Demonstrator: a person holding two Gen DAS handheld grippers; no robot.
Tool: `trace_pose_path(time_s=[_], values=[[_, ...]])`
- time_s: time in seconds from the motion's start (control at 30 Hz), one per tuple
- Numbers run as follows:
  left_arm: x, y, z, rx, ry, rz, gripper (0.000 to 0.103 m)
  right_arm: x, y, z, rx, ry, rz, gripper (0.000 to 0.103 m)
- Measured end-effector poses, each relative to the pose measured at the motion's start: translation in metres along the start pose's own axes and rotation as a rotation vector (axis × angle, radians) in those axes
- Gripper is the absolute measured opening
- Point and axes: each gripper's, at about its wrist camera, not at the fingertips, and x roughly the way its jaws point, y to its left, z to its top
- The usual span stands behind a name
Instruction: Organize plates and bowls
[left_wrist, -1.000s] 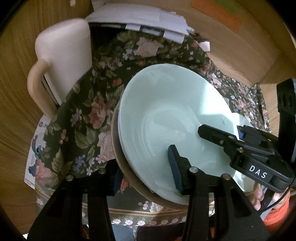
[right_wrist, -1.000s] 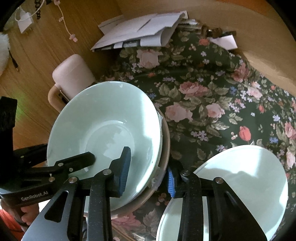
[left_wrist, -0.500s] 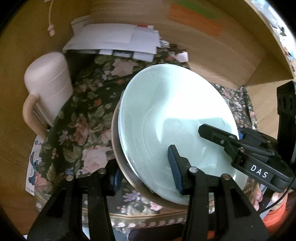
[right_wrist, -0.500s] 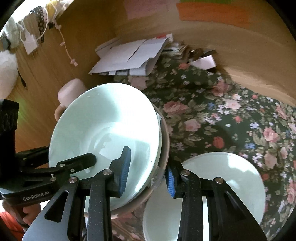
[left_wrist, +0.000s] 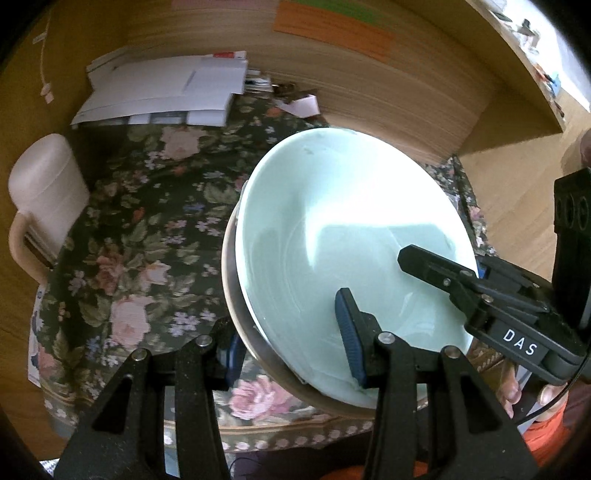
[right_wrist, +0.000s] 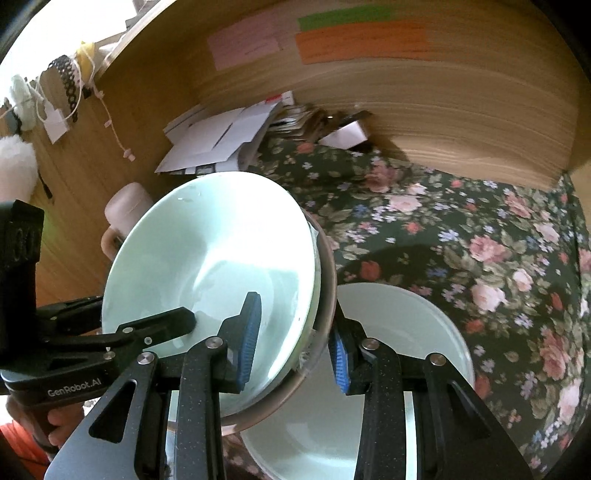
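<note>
Bowl (left_wrist: 332, 229) glossy pale-green ceramic, glaze smooth; outer bowl (right_wrist: 327, 266) tan, duller; cloth (left_wrist: 147, 236) matt floral fabric; wall (right_wrist: 443, 110) wood grain; papers (left_wrist: 166, 88) matt white; pads (right_wrist: 251, 343) ribbed blue rubber

Home desk nook: floral tablecloth (right_wrist: 461, 229), envelopes (left_wrist: 166, 92), sticky notes (right_wrist: 362, 40).
</note>
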Motion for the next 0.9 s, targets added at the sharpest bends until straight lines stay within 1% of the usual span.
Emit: trace_pose_path(time_s=[0.53, 0.9], values=[[0.020, -0.044, -0.007, 0.044, 0.049, -0.050, 0.045, -0.021, -0.046, -0.022, 0.071, 0.004, -0.044, 0.031], [0.046, -0.054, -0.010, 0.046, 0.104, -0.057, 0.045, -0.012, -0.068, -0.033, 0.115, 0.048, -0.057, 0.031]])
